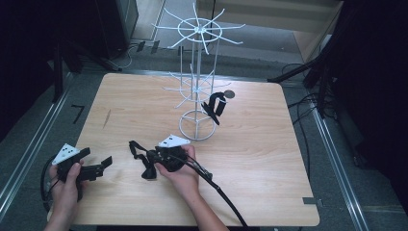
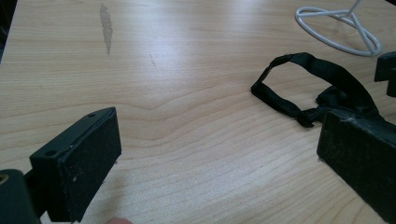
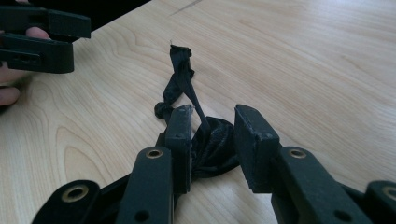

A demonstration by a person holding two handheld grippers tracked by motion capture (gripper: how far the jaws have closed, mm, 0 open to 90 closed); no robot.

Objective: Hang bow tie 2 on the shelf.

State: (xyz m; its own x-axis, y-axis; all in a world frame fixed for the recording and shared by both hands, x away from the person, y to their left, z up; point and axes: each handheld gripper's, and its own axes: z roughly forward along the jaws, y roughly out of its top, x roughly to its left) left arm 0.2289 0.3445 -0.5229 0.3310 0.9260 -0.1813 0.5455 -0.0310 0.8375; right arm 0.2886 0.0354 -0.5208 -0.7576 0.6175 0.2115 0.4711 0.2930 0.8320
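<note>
A black bow tie [image 1: 144, 161] with its strap is seen lying on the wooden table [image 1: 260, 159], near the front edge and a little left of the middle. The right gripper [image 1: 153, 161] is lowered over it; in the right gripper view the bunched fabric [image 3: 212, 144] is placed between the two jaws, with one jaw touching it and a gap left at the other, so it is not yet clamped. The left gripper [image 1: 103, 163] is held at the near left, its jaws spread wide with nothing between them. A white wire rack [image 1: 197, 72] is set farther back, and a second black bow tie [image 1: 215, 106] is hung on it.
</note>
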